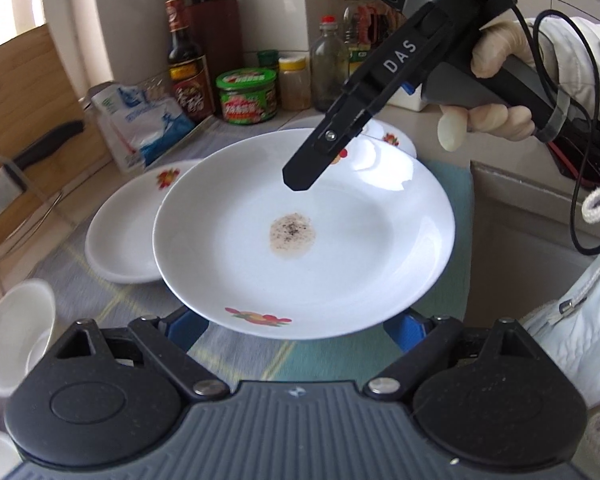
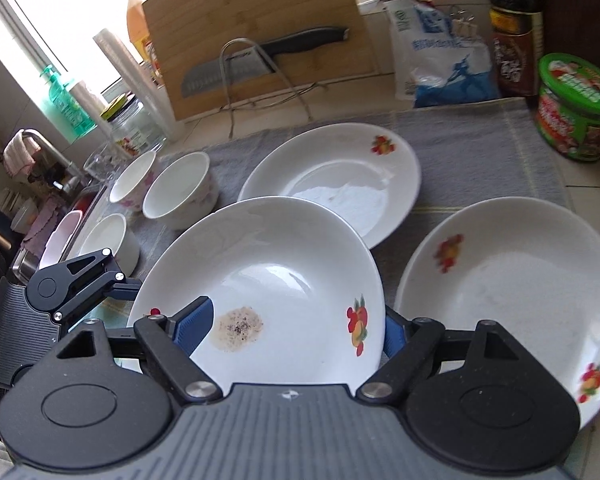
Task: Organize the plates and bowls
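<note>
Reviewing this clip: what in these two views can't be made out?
- Left tool fingertips: left view, hidden under the held plate; grip unclear.
- Right tool far finger: right view, behind the same plate's rim.
- Bowls: left view cuts them at the left edge.
- Green jar label: both views, blurred.

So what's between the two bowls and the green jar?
A white plate with a fruit picture, lying on the grey cloth; the right wrist view shows it.

Stained plate (image 1: 304, 236) above towel (image 1: 100, 300)
</note>
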A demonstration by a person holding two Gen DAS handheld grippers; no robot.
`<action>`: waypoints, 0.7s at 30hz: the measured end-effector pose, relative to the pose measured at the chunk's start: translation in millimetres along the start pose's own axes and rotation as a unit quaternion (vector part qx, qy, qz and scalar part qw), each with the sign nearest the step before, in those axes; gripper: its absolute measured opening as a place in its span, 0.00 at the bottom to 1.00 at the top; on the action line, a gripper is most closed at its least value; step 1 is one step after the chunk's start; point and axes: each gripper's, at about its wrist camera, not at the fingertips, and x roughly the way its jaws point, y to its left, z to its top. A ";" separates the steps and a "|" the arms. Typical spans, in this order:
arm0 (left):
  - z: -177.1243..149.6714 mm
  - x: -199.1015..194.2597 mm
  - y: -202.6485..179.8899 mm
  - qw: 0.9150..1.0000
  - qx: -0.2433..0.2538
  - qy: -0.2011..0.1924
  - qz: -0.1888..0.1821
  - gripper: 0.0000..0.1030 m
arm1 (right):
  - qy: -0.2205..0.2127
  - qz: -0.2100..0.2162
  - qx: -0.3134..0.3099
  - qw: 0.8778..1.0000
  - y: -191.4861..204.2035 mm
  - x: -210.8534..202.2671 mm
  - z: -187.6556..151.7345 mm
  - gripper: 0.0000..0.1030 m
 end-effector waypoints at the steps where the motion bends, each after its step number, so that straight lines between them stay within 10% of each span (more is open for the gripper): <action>1: 5.0 4.2 -1.8 1.000 0.001 -0.002 -0.002 0.90 | -0.002 -0.002 0.001 1.000 -4.9 -2.8 0.5 0.86; 21: 64.6 77.9 -27.0 1.000 0.014 0.013 -0.023 0.90 | -0.014 -0.019 0.034 0.999 -89.8 -29.2 -0.2 0.85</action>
